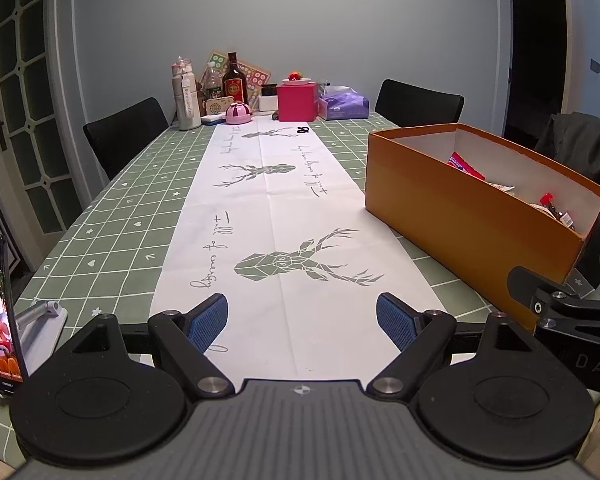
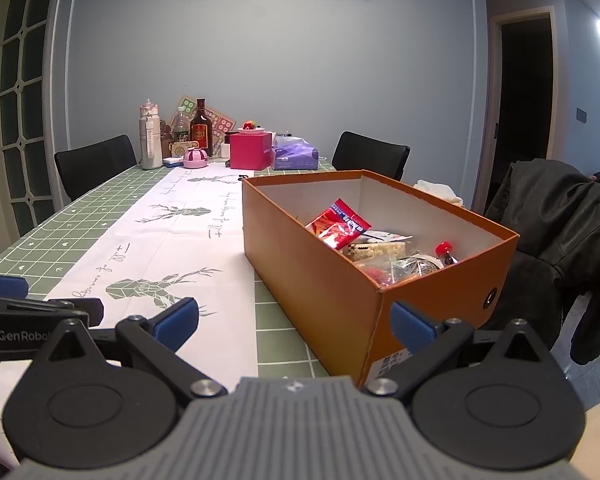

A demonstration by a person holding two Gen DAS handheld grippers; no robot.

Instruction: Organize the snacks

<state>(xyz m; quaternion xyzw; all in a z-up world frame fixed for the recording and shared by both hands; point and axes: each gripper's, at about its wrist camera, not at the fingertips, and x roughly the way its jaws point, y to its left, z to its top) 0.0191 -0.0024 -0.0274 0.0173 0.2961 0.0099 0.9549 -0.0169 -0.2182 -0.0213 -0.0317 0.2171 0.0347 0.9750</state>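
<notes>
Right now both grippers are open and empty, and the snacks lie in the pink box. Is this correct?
Not quite: the snacks lie in the orange box, as the right wrist view shows. Both the left gripper and the right gripper are open and empty.

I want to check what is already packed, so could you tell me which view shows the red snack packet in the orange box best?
The right wrist view: it looks down into the orange box, so the red snack packet shows almost whole among the other snacks. In the left wrist view the box wall hides all but the packet's top edge.
</notes>
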